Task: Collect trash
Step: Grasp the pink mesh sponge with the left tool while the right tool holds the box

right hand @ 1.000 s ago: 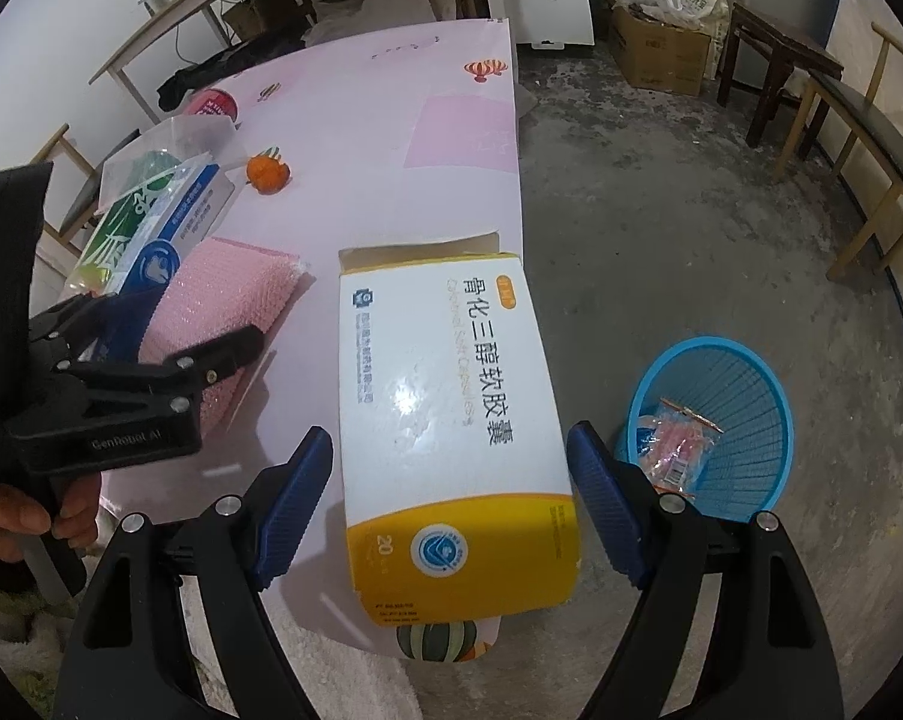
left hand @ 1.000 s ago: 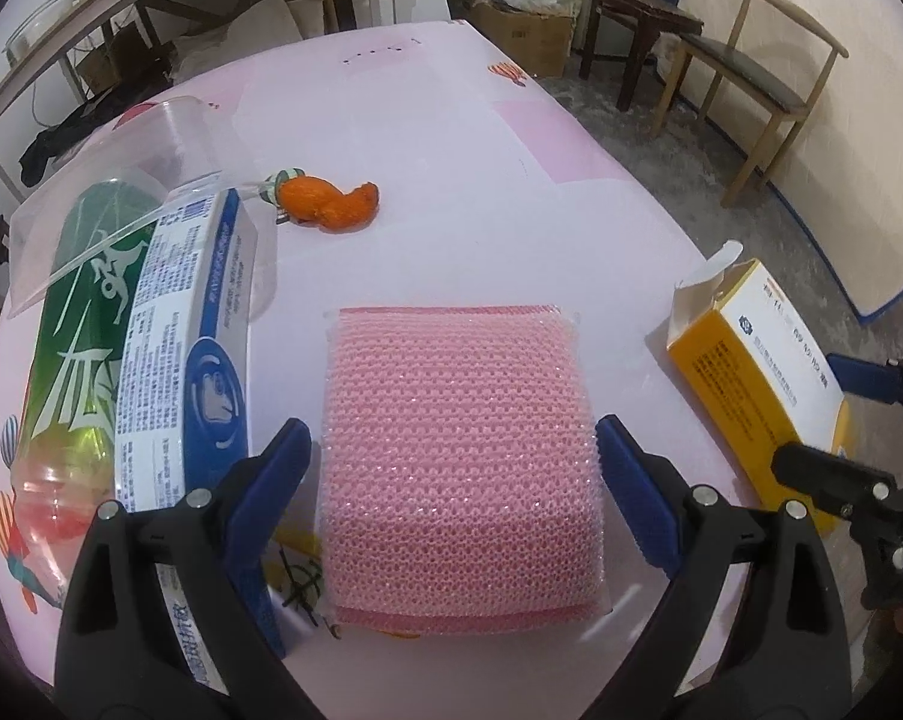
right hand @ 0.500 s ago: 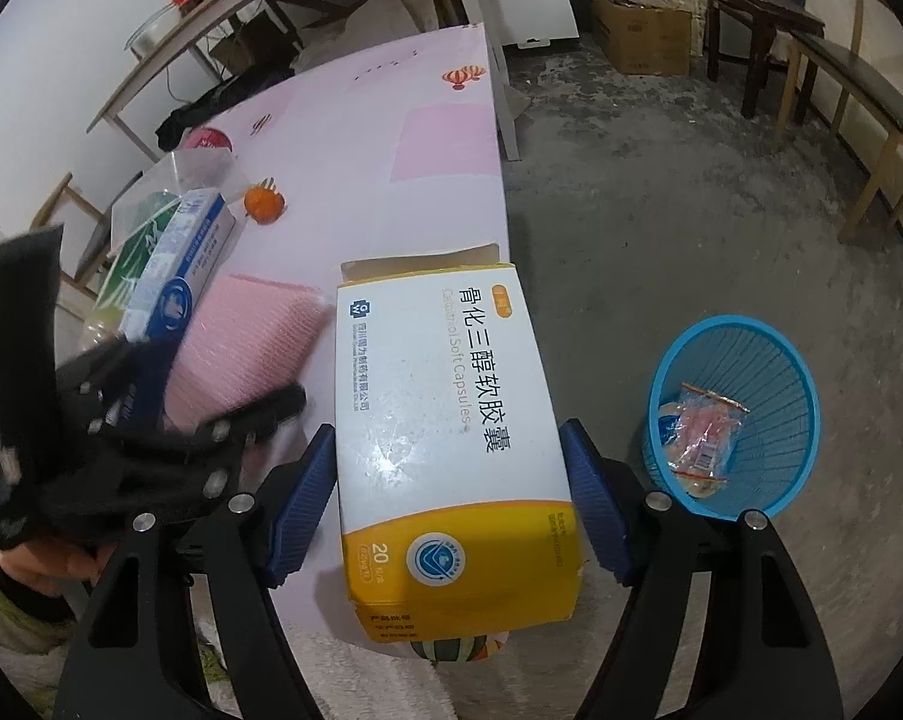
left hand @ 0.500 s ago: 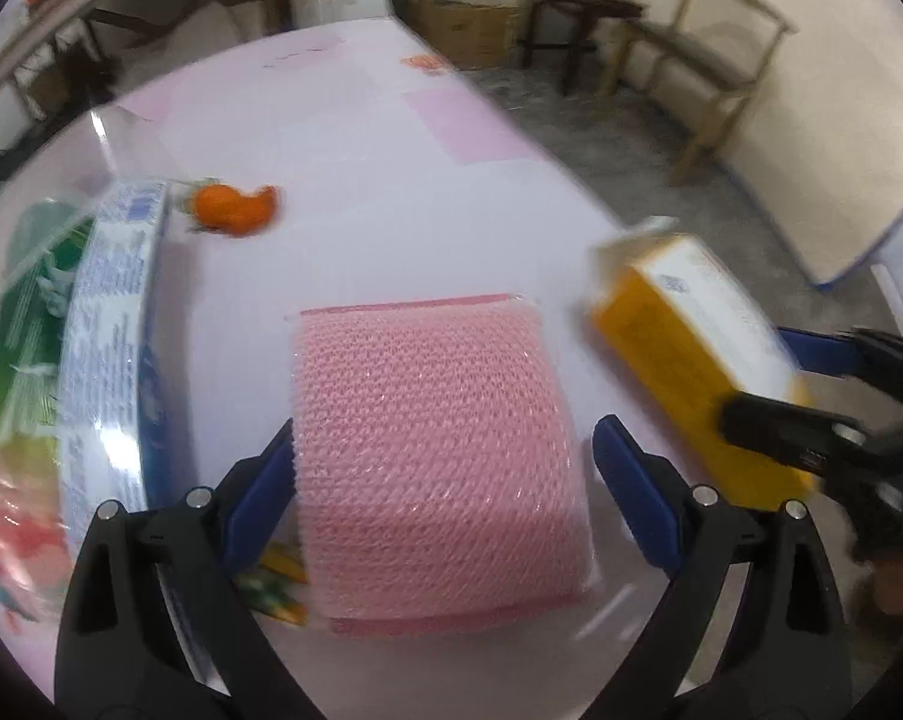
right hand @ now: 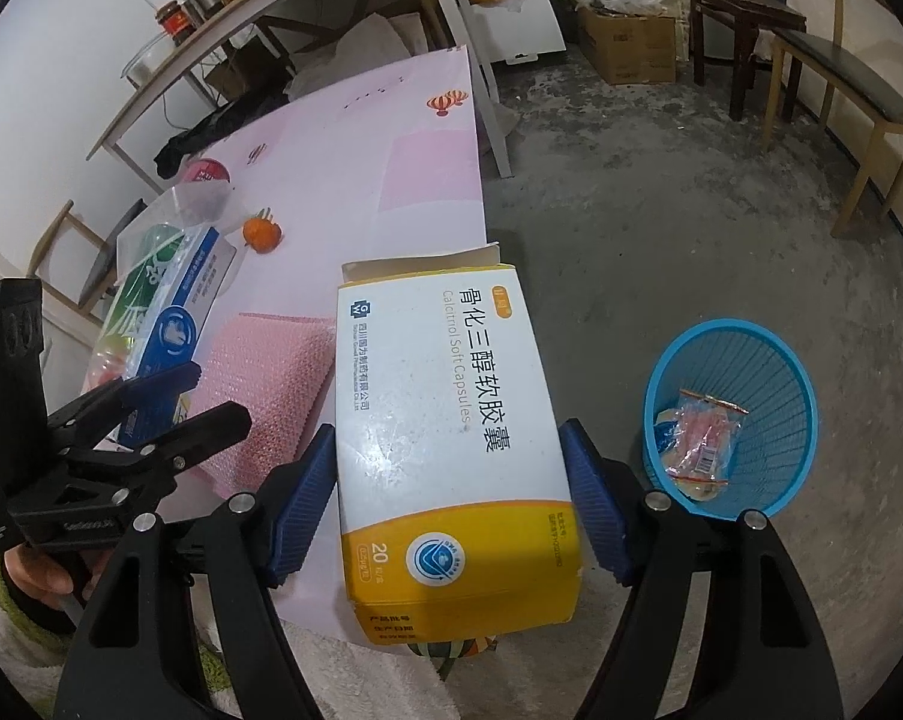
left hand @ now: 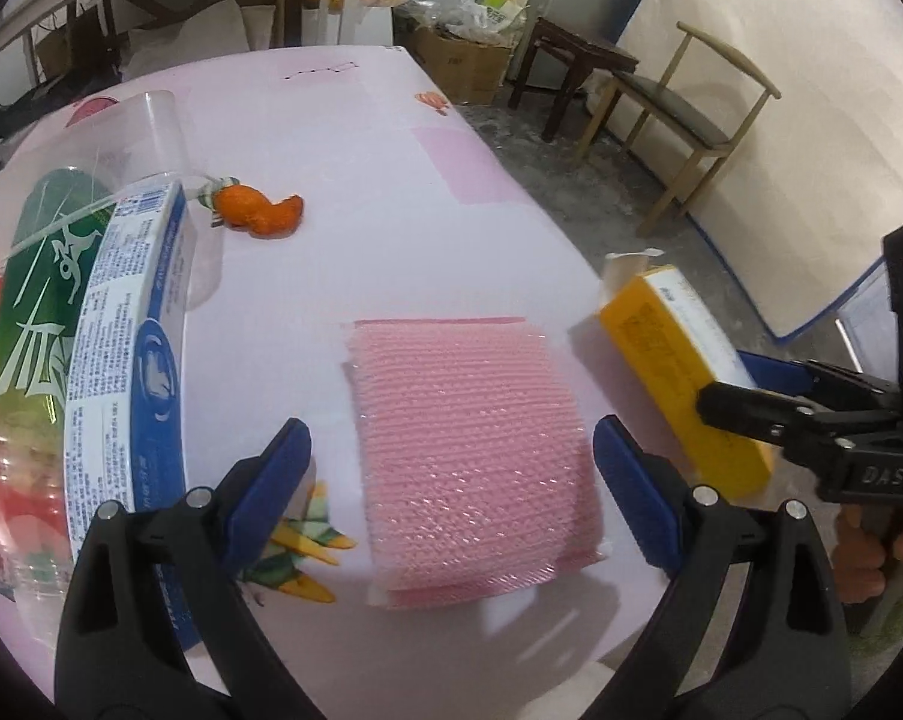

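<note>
Medicine carton (right hand: pixel 451 420) lies at the pink table (left hand: pixel 361 138) edge, clamped between your right gripper (right hand: pixel 448 510) pads. Your left gripper (left hand: pixel 451 480) straddles the pink bubble-wrap pad (left hand: pixel 475 456), fingers (left hand: pixel 271 474) spread clear of it.

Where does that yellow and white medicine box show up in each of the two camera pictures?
Left wrist view: the medicine box sits at the right, beyond the pink bubble-wrap pad.
Right wrist view: the medicine box fills the centre, between the right claw's blue pads.
Shared landmark: the pink bubble-wrap pad, just left of the box.

The pink table (left hand: pixel 391 192) carries a pink bubble-wrap pouch (left hand: pixel 475 456), orange peel (left hand: pixel 262 213) and 2 boxes.
</note>
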